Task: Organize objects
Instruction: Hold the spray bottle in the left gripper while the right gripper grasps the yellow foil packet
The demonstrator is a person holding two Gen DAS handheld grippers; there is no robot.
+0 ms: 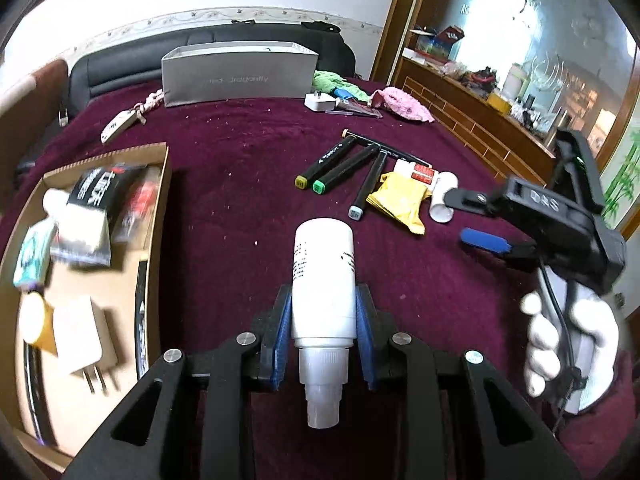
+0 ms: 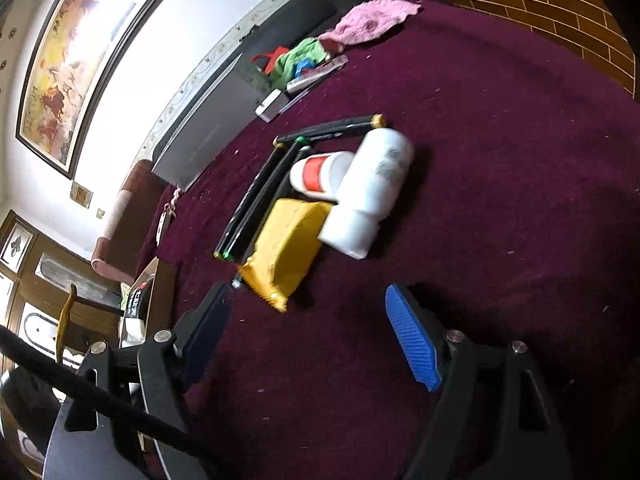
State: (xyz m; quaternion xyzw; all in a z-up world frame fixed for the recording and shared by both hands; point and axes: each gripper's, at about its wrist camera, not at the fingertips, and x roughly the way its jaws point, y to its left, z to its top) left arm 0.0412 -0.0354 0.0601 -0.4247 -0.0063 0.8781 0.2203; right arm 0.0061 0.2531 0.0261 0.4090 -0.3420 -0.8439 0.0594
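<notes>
A crumb-flecked maroon cloth (image 1: 248, 160) covers the surface, backed by a black sofa (image 1: 120, 68), white wall and framed painting (image 2: 76, 60). A grey box (image 1: 240, 76) stands far off, markers (image 1: 348, 164), a yellow packet (image 2: 286, 248) and white bottle (image 2: 372, 192) cluster mid-cloth, and a cardboard box (image 1: 160, 184) holds sorted items at the left. The left gripper (image 1: 324, 312) clamps a white spray bottle (image 1: 324, 272) above the cloth; the right gripper (image 2: 308, 336) gapes empty just before the packet.
</notes>
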